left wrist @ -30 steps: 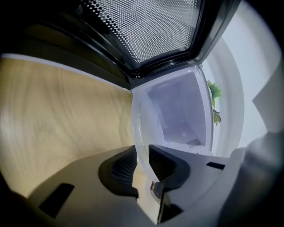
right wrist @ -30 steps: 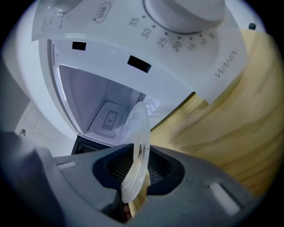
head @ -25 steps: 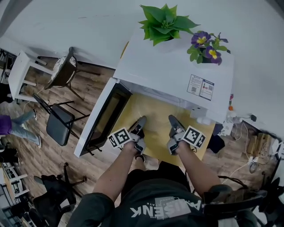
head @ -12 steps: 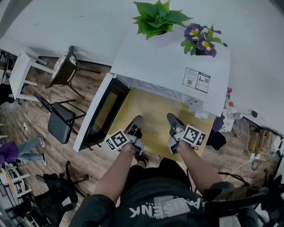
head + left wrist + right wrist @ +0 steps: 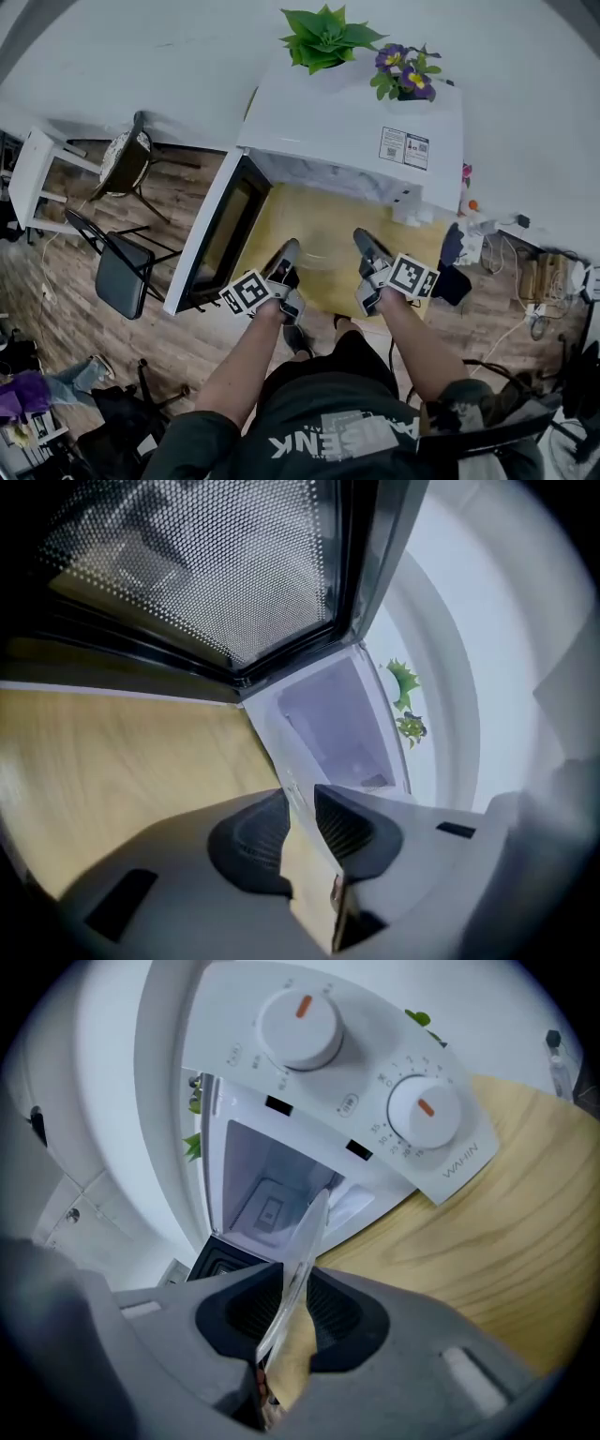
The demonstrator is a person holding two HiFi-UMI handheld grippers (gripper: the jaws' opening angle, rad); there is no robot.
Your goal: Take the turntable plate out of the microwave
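Both pairs of jaws are narrowly parted and clamped on glass. The right gripper (image 5: 292, 1279) pinches the rim of the clear turntable plate (image 5: 314, 1227) between its ribbed pads. The left gripper (image 5: 298, 795) has the opposite rim wedged in its slim gap. From the head view the plate is only a faint sheen between the two grippers. It is held over the yellow desk (image 5: 319, 211), just in front of the mouth of the white microwave (image 5: 347, 131) and outside the cavity. The door (image 5: 217, 242) hangs wide open on the left.

Compared with a second ago the grippers keep the same stance on either side of the plate. The framing has shifted — the microwave sits higher in the head view. The green plant (image 5: 323, 37) and purple flowers (image 5: 403, 70) on its top now lie close to the upper edge. On the floor at the left, the person in a purple top (image 5: 23, 394) has moved from mid-height down to the lower corner.

In the right gripper view two dials (image 5: 300, 1021) show above the open cavity.
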